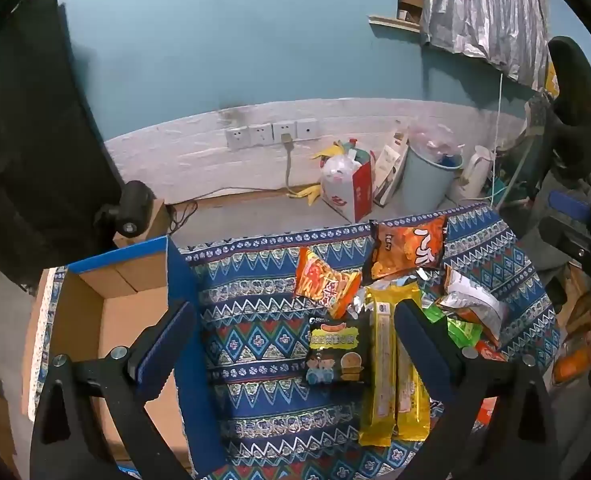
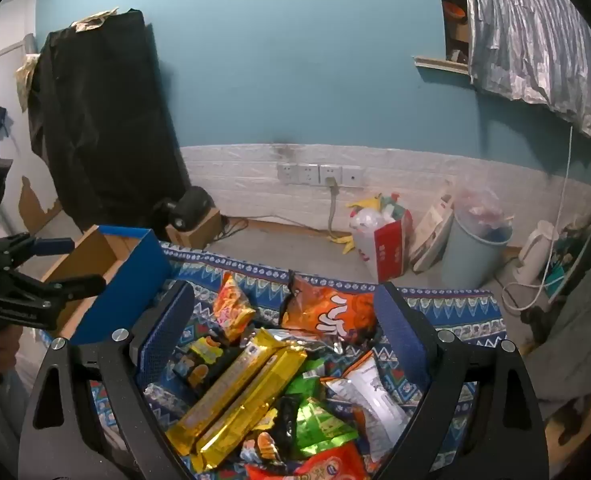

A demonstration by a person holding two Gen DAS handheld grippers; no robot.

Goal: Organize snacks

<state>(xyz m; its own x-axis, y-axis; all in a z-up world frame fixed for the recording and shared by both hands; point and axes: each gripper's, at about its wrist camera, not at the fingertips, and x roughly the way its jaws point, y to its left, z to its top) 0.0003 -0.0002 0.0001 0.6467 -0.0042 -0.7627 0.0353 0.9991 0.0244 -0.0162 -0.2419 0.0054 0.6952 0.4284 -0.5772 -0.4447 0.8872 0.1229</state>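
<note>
A pile of snack packets lies on a patterned blue cloth. It holds two long yellow packs, a small black pack, a large orange bag, a small orange pack, green packs and a white pack. An empty blue cardboard box stands left of the pile. My left gripper is open and empty above the cloth, between box and pile. My right gripper is open and empty above the pile.
A black-draped object and a small black device on a carton stand behind the box. On the floor by the wall are a red-white bag of rubbish, a blue bin and a white kettle.
</note>
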